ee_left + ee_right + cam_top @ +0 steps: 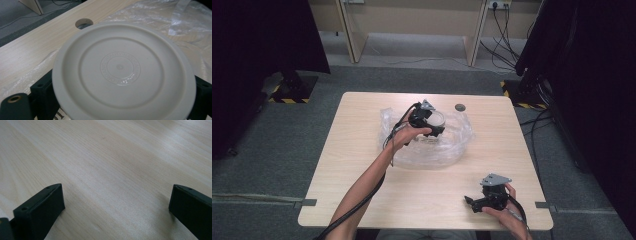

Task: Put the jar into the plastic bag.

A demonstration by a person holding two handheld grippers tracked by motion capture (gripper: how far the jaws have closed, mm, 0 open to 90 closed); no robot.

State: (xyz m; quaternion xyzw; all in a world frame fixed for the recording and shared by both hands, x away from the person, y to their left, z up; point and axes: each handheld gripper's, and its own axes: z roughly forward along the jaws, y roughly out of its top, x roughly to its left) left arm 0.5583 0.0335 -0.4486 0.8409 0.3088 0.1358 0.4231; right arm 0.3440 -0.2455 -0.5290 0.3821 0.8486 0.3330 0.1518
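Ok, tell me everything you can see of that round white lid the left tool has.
The lid is a round, off-white disc, plastic by its look, with a raised rim, concentric rings and a small embossed circular mark at its centre; the lettering is too fine to read. It appears clean and whole. The left tool holds it between its jaws, one at each edge, roughly flat, over the crumpled clear plastic bag on the far half of the wooden table. A round hole in the tabletop lies beyond it.

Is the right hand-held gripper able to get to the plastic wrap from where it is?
Probably yes. The right hand-held gripper is open and holds nothing, and bare table lies between it and the plastic wrap. The left hand-held gripper holds the white lid farther back.
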